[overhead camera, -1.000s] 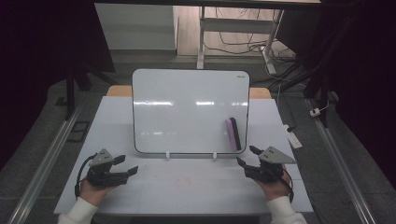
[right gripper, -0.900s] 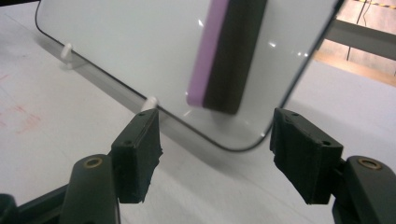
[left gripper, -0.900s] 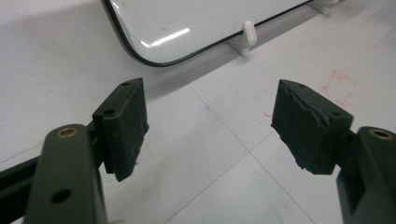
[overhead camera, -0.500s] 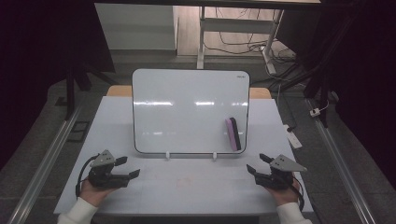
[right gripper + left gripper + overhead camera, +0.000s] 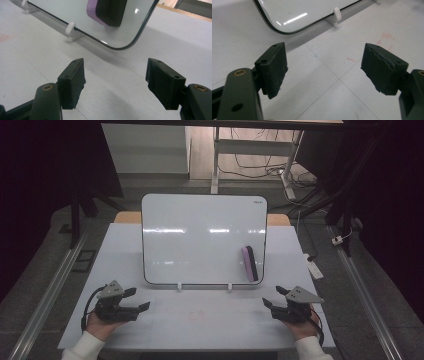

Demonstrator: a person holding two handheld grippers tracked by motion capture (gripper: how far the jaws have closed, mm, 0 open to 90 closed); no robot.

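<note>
A whiteboard stands tilted on two small white clips at the middle of the table. A purple eraser with a black felt face clings to its lower right corner. My left gripper rests low at the front left, pointing toward the board's lower left corner. Its jaws have just been opening, and nothing but bare table lies between them. My right gripper sits at the front right, open and empty, facing the board's lower right corner and the eraser.
The white table top carries faint red marks between the two grippers. A small white tag lies at the table's right edge. Metal rails run along the floor on both sides, and desk legs with cables stand beyond.
My right hand has dropped and drawn back toward the near right corner of the table. The left gripper's jaws have spread wider while that hand stayed put.
</note>
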